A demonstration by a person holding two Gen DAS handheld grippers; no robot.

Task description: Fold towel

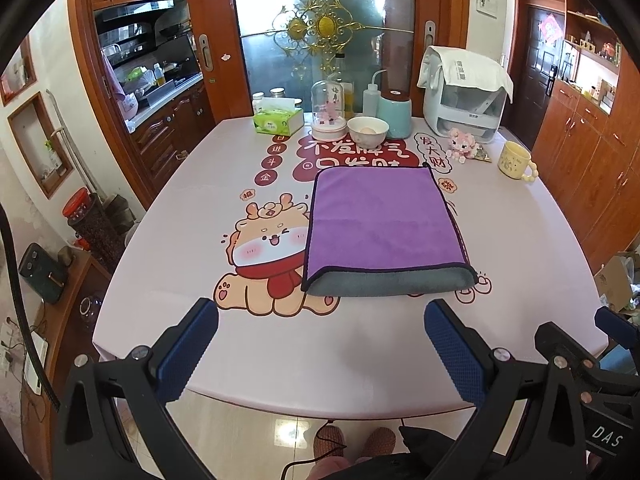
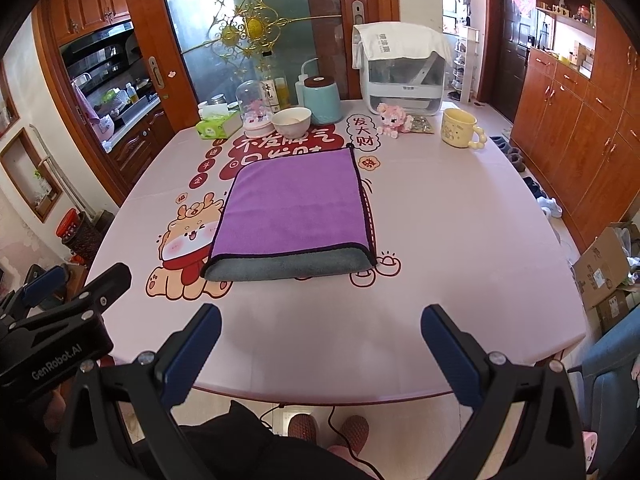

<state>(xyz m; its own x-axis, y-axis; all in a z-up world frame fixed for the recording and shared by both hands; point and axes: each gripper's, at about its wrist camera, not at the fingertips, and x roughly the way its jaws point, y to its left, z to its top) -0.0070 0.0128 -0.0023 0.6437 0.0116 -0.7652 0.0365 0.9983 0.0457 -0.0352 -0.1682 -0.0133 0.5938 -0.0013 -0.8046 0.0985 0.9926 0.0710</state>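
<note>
A purple towel [image 1: 380, 220] with a grey underside lies folded flat in the middle of the pink table [image 1: 320, 340]; its grey fold faces me. It also shows in the right wrist view [image 2: 296, 212]. My left gripper [image 1: 320, 320] is open and empty, held above the table's near edge, short of the towel. My right gripper [image 2: 320, 320] is open and empty too, at the near edge, apart from the towel. The left gripper's body shows at the left of the right wrist view [image 2: 60, 312].
At the table's far side stand a tissue box [image 1: 278, 120], a glass dome [image 1: 329, 112], a white bowl [image 1: 367, 130], a teal canister [image 1: 394, 114], a white appliance [image 1: 464, 96], a pink toy [image 1: 462, 145] and a yellow mug [image 1: 516, 160]. Cardboard boxes [image 2: 604, 268] sit on the floor right.
</note>
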